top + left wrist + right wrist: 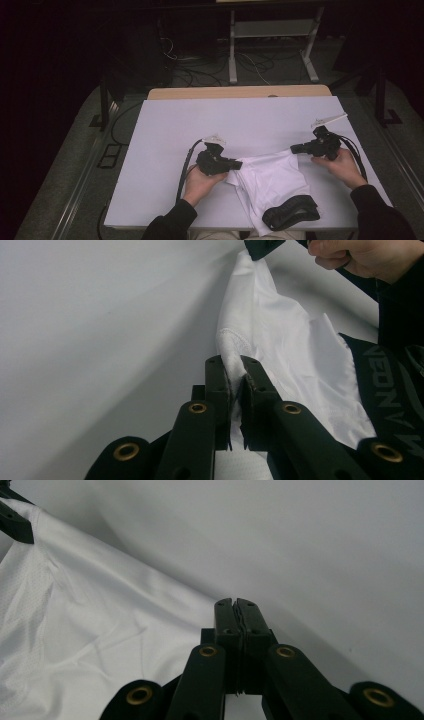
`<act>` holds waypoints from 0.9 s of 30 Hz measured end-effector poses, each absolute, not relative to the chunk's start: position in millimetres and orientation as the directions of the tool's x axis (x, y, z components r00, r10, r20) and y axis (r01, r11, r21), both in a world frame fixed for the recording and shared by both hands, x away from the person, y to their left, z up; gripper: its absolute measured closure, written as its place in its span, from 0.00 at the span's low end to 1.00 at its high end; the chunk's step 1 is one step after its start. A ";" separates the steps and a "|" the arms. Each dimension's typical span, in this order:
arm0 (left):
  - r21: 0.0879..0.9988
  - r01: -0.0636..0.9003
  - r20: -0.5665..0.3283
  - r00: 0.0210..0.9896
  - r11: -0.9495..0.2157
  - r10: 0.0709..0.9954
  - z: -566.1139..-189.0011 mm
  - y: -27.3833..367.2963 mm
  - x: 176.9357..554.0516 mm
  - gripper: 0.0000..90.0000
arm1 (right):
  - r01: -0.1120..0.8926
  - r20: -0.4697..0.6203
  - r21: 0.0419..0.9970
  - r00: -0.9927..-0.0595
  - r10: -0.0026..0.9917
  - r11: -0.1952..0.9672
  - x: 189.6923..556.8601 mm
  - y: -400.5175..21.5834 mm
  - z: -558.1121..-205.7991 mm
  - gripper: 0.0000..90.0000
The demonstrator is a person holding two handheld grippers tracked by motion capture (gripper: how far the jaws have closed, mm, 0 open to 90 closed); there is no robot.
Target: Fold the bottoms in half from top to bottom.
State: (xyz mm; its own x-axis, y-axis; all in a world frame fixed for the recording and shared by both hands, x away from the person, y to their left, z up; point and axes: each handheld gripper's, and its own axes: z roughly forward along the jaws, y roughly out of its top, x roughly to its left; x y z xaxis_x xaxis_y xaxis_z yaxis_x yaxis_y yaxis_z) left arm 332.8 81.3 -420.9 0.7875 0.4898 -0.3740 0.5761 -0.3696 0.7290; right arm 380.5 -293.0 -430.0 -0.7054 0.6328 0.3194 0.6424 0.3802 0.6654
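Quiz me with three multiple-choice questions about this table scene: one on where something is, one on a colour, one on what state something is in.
1. Where does the black waistband of the white garment lie?
A. at the near edge of the table, by the person
B. at the far edge
C. on the floor

2. What colour is the table cover?
A. green
B. white
C. red

3. How does the left gripper stand?
A. wide open above the cloth
B. lying loose on the table
C. shut on a fold of the white garment

Answers:
1. A, the high view shows the black band at the near edge, between the person's sleeves.
2. B, the sheet on the table is plain white in every view.
3. C, the left gripper view shows white cloth pinched between the two black jaws.
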 end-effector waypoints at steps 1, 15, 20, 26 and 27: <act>0.729 0.574 -0.367 0.788 -0.373 0.495 -419.6 83.5 333.3 0.92 | 0.641 0.318 0.666 -0.707 0.632 0.381 381.9 -291.3 -429.5 0.98; 0.730 0.573 -0.324 0.770 -0.373 0.549 -409.5 113.0 346.6 0.92 | 0.638 0.333 0.673 -0.714 0.615 0.376 406.3 -257.8 -422.4 0.98; 0.731 0.566 -0.304 0.771 -0.382 0.559 -407.8 121.3 355.4 0.92 | 0.636 0.330 0.676 -0.713 0.618 0.372 412.4 -249.0 -420.3 0.98; 0.719 0.557 -0.275 0.778 -0.416 0.566 -402.0 129.2 370.2 0.92 | 0.645 0.344 0.681 -0.700 0.625 0.348 419.5 -239.9 -421.0 0.98; 0.720 0.550 -0.266 0.782 -0.423 0.564 -401.1 130.3 373.0 0.92 | 0.649 0.346 0.677 -0.697 0.628 0.348 420.7 -238.5 -421.0 0.98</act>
